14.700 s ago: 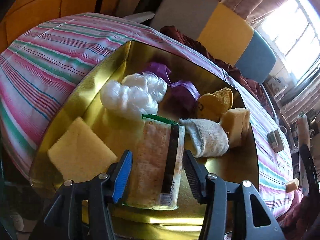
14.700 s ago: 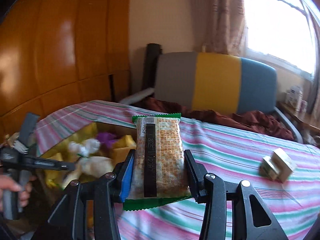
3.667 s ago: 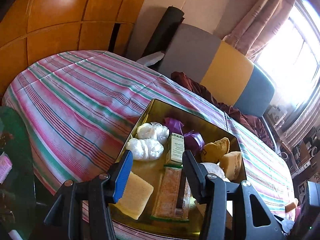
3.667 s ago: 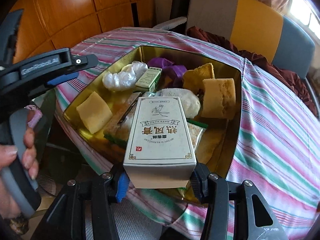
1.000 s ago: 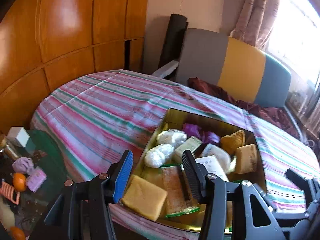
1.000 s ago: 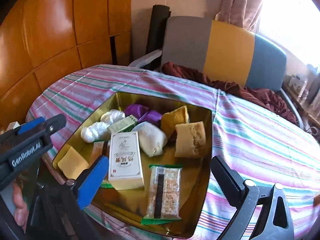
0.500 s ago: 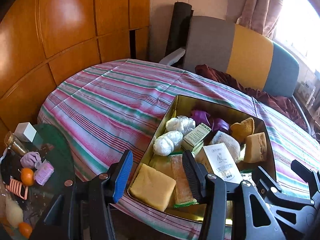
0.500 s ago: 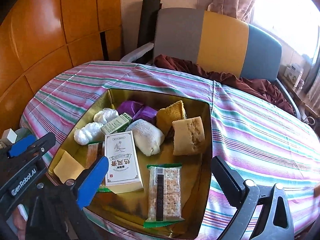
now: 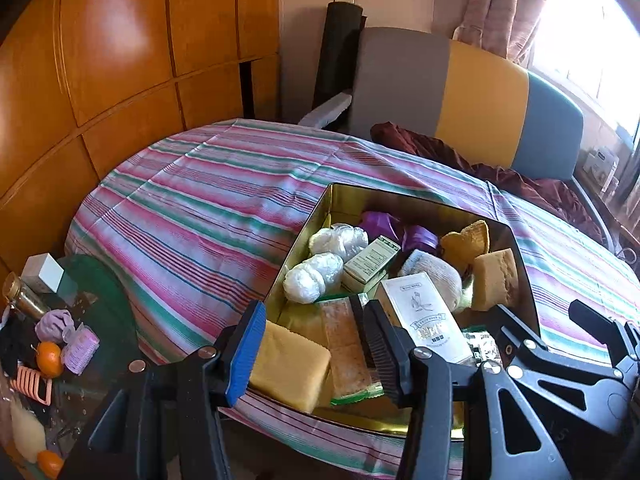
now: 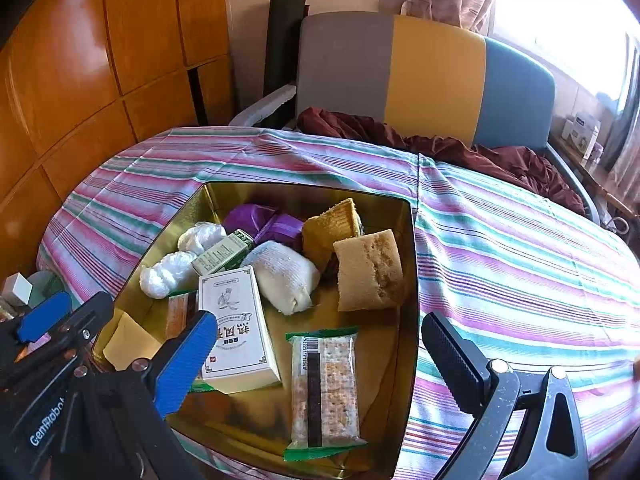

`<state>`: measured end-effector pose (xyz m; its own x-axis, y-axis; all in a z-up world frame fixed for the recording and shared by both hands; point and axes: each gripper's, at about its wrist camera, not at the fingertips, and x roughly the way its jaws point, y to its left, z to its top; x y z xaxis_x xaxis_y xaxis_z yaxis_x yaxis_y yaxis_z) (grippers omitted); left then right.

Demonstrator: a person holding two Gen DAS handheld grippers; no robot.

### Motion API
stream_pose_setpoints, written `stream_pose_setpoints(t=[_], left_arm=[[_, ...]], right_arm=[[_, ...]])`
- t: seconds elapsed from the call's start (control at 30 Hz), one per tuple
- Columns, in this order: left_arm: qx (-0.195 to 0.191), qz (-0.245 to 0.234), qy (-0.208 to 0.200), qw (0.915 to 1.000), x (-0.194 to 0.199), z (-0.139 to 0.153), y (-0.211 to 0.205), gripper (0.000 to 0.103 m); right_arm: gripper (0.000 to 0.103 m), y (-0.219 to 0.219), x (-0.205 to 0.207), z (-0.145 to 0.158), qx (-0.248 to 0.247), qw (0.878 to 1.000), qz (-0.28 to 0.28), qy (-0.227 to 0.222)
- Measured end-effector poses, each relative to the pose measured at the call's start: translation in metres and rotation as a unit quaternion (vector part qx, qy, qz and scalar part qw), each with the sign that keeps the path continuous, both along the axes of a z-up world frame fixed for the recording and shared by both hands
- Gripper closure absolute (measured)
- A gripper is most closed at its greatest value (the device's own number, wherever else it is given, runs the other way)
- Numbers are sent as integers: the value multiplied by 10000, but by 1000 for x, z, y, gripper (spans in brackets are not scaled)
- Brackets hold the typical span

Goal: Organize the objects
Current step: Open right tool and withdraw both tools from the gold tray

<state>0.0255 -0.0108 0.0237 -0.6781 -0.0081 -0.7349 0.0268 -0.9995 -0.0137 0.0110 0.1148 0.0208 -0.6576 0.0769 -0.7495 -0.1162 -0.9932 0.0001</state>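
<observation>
A gold tin on the striped bed holds a white printed box, a cracker pack, a white sock roll, a tan sponge, purple bags and white plastic bundles. My right gripper hangs wide open above the tin's near edge, holding nothing. My left gripper is open too, over a yellow sponge and a second cracker pack at the tin's near left corner. The white box lies just right of it.
The striped cloth spreads around the tin. A grey, yellow and blue chair back with a maroon cloth stands behind. A low glass table with oranges and small items sits at the left, by a wood-panelled wall.
The white box, held by my right gripper a few seconds ago, now lies in the tin beside the cracker pack. In the last second both grippers only turned slightly, staying open.
</observation>
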Motion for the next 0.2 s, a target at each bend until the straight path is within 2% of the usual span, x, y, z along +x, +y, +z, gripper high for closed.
stream_pose_setpoints(t=[0.2], left_arm=[[-203, 28, 258, 9995, 4, 4, 4, 52]], right_arm=[[0, 0, 0, 0, -15, 10000, 25, -1]])
